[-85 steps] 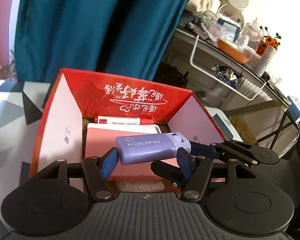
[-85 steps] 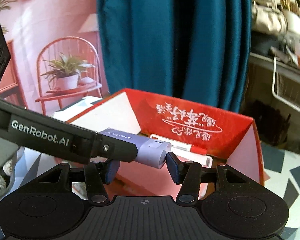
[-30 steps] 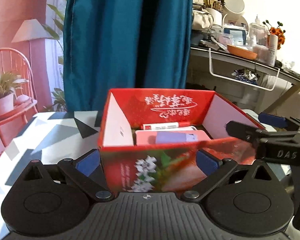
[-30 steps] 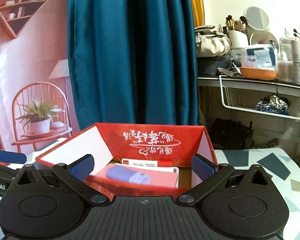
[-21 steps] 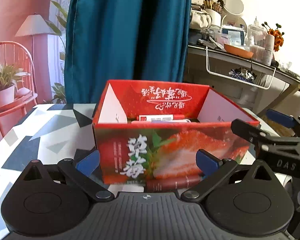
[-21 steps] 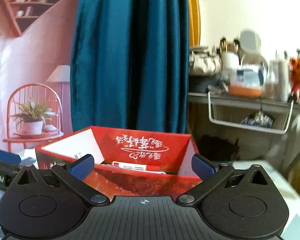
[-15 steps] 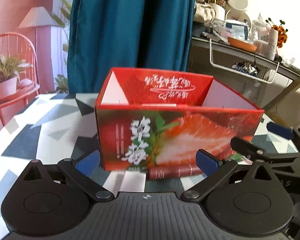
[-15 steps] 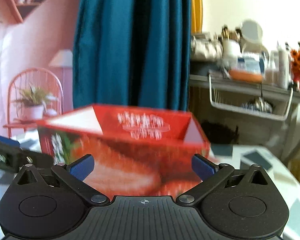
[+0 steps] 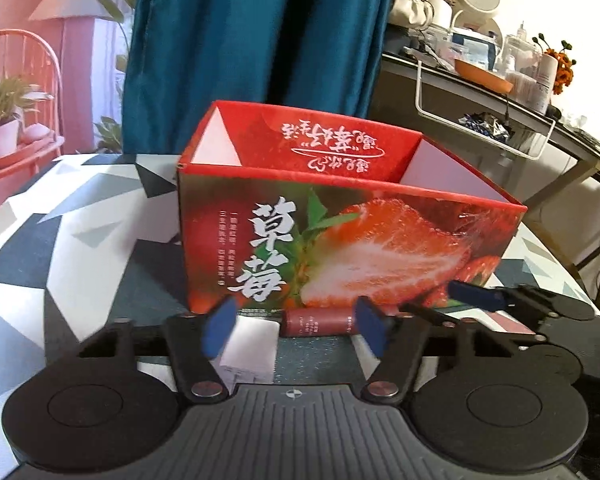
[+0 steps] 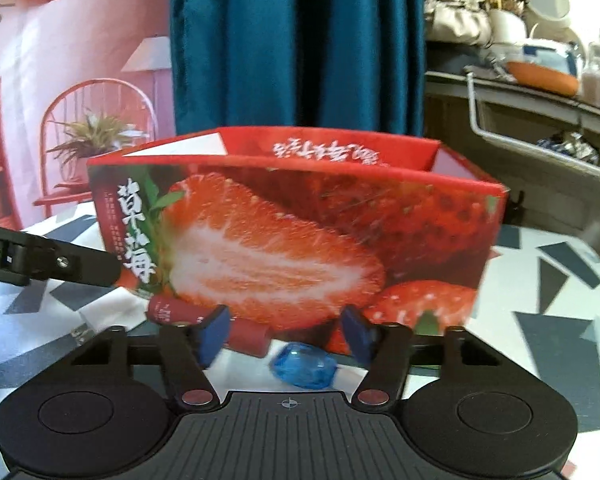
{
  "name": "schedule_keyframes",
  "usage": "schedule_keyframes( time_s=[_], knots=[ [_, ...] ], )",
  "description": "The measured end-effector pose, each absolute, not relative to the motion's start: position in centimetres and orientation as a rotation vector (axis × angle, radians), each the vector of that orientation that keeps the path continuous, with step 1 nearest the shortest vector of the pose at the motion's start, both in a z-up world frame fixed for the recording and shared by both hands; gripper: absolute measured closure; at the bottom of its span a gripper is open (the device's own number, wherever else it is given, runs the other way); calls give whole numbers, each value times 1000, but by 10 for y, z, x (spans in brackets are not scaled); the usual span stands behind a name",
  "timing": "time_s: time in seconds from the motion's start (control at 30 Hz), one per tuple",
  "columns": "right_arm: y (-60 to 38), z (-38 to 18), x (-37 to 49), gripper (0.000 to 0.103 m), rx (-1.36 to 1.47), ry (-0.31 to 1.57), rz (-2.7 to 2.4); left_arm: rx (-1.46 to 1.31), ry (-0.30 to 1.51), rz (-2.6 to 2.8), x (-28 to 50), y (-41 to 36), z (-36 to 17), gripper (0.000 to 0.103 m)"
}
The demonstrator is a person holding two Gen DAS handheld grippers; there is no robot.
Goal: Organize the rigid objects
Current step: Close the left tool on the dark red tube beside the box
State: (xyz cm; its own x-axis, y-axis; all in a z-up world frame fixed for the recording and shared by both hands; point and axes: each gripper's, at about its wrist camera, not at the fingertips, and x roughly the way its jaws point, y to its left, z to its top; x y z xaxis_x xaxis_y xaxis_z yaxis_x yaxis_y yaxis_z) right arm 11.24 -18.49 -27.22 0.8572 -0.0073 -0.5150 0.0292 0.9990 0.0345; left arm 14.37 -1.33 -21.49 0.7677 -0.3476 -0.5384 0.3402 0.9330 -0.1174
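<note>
Left wrist view: glossy cardboard box [image 9: 340, 240], red, open-topped, strawberry print on front wall, on matte tabletop [image 9: 60, 240] with grey and white triangles. Left gripper [image 9: 296, 326] — jaws closing, nothing pinched; blue pads flank dark red tube [image 9: 320, 322] lying at box foot. White carton [image 9: 248, 354] flat beside it.

Right wrist view: right gripper [image 10: 282, 334] closing too, pads apart, gripping nothing. Faceted clear blue gem [image 10: 304, 368] on table between fingers, tube just left.
</note>
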Motion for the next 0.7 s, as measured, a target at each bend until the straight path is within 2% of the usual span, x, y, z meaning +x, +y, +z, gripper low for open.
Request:
schedule_keyframes(
  time_s=[0.03,0.17,0.7],
  knots=[
    [-184,-272,114,58,46,546,-8,-18,592,-382,146,-14,-216,52],
    [-181,-278,122,70,71,568,37,-64,627,-405,156,-17,-223,56],
    [-185,-286,132,75,117,631,91,-118,709,-424,193,-31,-247,56]
  ],
)
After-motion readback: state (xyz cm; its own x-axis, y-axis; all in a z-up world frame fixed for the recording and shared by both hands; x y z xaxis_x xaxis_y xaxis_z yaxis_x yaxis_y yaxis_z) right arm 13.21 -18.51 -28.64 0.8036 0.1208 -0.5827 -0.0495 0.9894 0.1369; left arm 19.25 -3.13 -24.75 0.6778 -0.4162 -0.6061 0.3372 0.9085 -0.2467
